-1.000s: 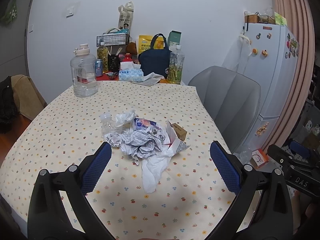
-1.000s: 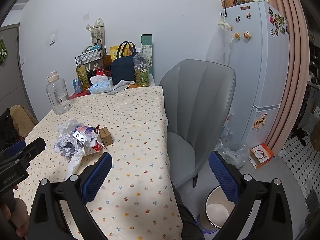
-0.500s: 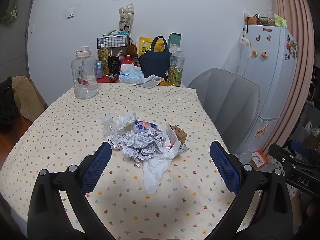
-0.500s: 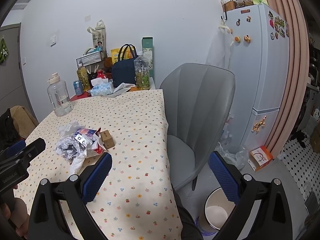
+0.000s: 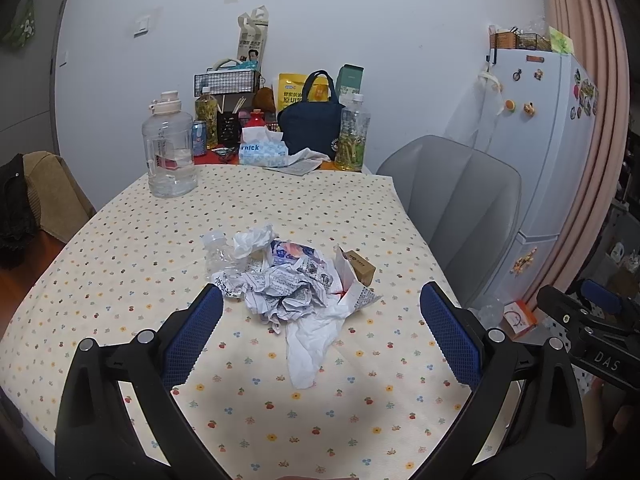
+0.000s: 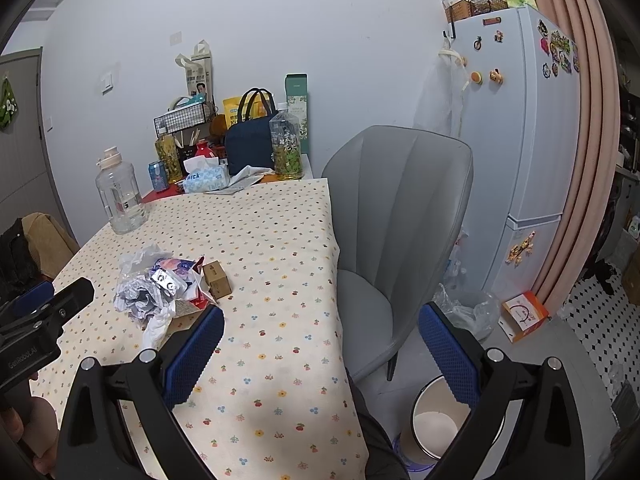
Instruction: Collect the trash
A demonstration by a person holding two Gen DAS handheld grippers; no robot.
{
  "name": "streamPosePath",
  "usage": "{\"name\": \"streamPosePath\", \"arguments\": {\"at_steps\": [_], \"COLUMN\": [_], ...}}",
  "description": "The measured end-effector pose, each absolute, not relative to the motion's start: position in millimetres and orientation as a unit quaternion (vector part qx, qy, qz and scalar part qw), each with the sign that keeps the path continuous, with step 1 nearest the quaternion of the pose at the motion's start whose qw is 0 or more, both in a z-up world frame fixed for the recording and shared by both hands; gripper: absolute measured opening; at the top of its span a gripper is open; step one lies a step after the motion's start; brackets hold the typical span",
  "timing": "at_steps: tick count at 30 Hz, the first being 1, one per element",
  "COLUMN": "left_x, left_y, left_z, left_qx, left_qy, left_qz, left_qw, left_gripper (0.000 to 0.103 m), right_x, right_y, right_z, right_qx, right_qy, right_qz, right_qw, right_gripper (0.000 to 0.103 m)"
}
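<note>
A pile of trash lies mid-table: crumpled newspaper, a white tissue, a crushed clear bottle, a colourful wrapper and a small brown box. The pile also shows in the right wrist view. My left gripper is open and empty, just short of the pile. My right gripper is open and empty, over the table's right edge. A white bin stands on the floor below it.
A flowered tablecloth covers the table. A water jug, tissue box, navy bag and bottles stand at the far end. A grey chair is right of the table, a fridge beyond it.
Both grippers have drifted slightly; the pile sits a little higher in the left wrist view. Both stay open and empty.
</note>
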State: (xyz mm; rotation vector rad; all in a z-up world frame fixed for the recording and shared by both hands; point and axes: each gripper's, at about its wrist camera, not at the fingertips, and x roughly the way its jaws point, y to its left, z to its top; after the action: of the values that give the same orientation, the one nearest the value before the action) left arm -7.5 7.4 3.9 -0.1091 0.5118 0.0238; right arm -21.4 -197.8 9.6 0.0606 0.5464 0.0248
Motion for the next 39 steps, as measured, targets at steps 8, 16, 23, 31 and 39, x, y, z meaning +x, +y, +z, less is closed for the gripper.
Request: {"name": "streamPosePath", "arguments": {"at_steps": [8, 16, 23, 31, 39], "left_x": [-6.8, -9.1, -10.7, -2.5, 7.6], "left_y": [24.0, 67.4, 102.3, 127.8, 139.8], "left_z": [0.3, -13.7, -30.5, -46.5, -60.4], "left_qx": [-0.060, -0.078, -0.098, -0.113, -0.130], "left_qy": [0.257, 0.268, 0.282, 0.296, 0.305], "left_qz": [0.030, 0.073, 0.106, 0.130, 0.131], "left_qw": [0.964, 0.957, 0.949, 0.939, 0.934], "left_gripper": [0.098, 0.098, 0.098, 0.098, 0.098], "right_x": [-10.4, 0.7, 17.1, 48.9, 72.8], "right_y": [-185.8, -153.1, -115.4, -87.1, -62.5], "right_z": [5.7, -2.0, -11.2, -29.3, -51.1], "right_qx": [0.031, 0.020, 0.002, -0.002, -0.012], "right_qy": [0.278, 0.287, 0.304, 0.337, 0.371], "right_qz": [0.039, 0.101, 0.153, 0.185, 0.200], "right_qw": [0.959, 0.952, 0.940, 0.923, 0.907], "right_gripper": [0.095, 0.095, 0.087, 0.072, 0.056]}}
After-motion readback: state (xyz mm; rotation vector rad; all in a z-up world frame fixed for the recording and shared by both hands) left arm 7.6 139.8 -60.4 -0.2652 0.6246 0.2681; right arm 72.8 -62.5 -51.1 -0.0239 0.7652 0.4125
